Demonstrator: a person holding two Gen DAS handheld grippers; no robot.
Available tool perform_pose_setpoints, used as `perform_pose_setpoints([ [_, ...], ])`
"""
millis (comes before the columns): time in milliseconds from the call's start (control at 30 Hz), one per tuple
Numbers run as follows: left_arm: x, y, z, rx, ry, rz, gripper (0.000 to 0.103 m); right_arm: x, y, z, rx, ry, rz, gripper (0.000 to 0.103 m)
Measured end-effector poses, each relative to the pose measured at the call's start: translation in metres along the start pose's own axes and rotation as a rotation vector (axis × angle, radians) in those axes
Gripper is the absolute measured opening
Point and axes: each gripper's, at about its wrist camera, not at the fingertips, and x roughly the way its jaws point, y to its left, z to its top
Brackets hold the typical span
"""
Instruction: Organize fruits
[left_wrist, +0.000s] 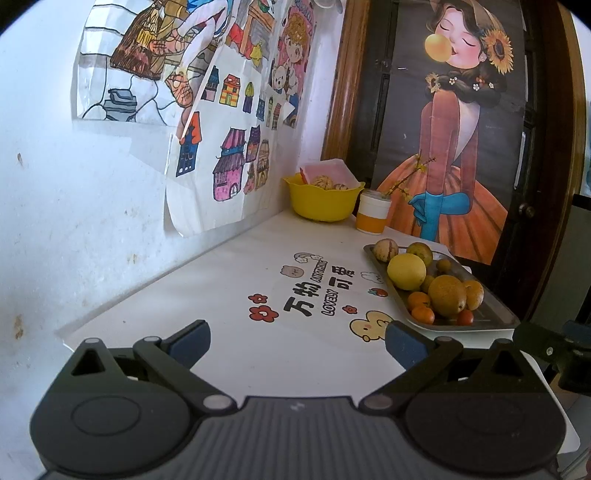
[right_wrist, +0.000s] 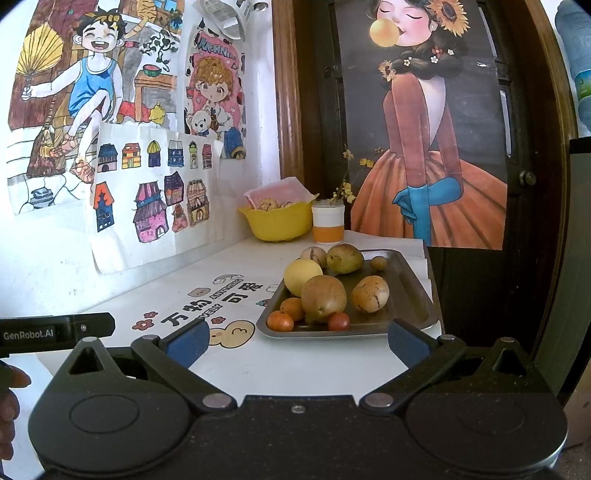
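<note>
Both your claws are wide, empty: left gripper (left_wrist: 297, 345), right gripper (right_wrist: 297, 343). Fruit sits on tray (right_wrist: 413, 295), frame center, dead ahead of right gripper, which is nearer; bowl (right_wrist: 277, 223) beyond.

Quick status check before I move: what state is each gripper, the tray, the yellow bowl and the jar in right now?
left gripper: open, empty, above the table.
right gripper: open, empty, facing the tray.
metal tray: flat on the table, loaded with mixed fruit.
yellow bowl: upright at the back, holding a few fruits and a pink sheet.
white and orange jar: upright beside the bowl, a flowering twig in it.
small red fruit: at the tray's near edge.
</note>
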Motion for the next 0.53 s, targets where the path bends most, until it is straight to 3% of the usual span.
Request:
perform_pose_setpoints([
  [267, -0.0041, -0.0078, 0.0021, 0.048, -0.011, -0.001, 0.102, 0.0003, 0.0012, -0.0014, -0.005, 0.005, 0.003, 0.102],
  [533, -0.0044, -0.0052, 0.0002, 0.019, -0.003, -0.023, 0.102, 0.0003, 0.0017, -0.0023, -0.004, 0.006, 0.005, 0.102],
])
